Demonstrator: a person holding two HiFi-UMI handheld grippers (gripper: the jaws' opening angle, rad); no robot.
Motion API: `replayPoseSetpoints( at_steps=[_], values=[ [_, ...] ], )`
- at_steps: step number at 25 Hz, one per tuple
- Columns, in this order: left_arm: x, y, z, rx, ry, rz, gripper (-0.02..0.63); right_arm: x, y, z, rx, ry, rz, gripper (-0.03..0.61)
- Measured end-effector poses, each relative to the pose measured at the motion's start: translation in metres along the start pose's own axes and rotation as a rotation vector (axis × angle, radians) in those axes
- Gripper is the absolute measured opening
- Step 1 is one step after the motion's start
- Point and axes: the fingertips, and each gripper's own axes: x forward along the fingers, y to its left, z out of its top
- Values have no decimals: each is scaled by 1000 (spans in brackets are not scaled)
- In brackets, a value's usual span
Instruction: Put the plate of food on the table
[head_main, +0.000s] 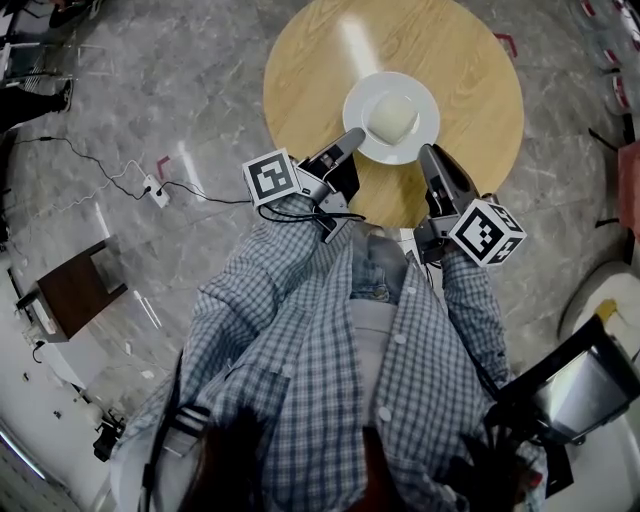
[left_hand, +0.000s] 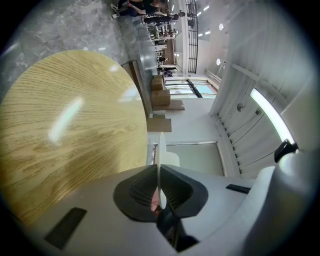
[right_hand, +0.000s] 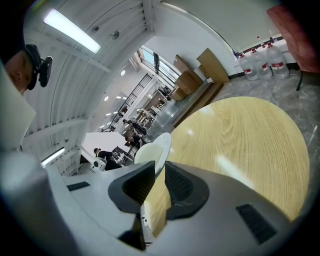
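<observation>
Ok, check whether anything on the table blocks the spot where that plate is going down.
Nothing visible does. The left gripper and right gripper are clamped on opposite rims of the plate, which is over the round wooden table. The wood beneath and around it shows bare in all three views.

White round plate (head_main: 426, 121), level, pale food mound (head_main: 393, 116) at centre, over round wooden table (head_main: 310, 60).
</observation>
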Motion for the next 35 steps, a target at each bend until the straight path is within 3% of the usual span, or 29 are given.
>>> replayPoseSetpoints(
  at_steps=[35],
  values=[
    [22,99,10,-25,101,251,20,43,-83,-42,126,95,-175,67]
  ],
)
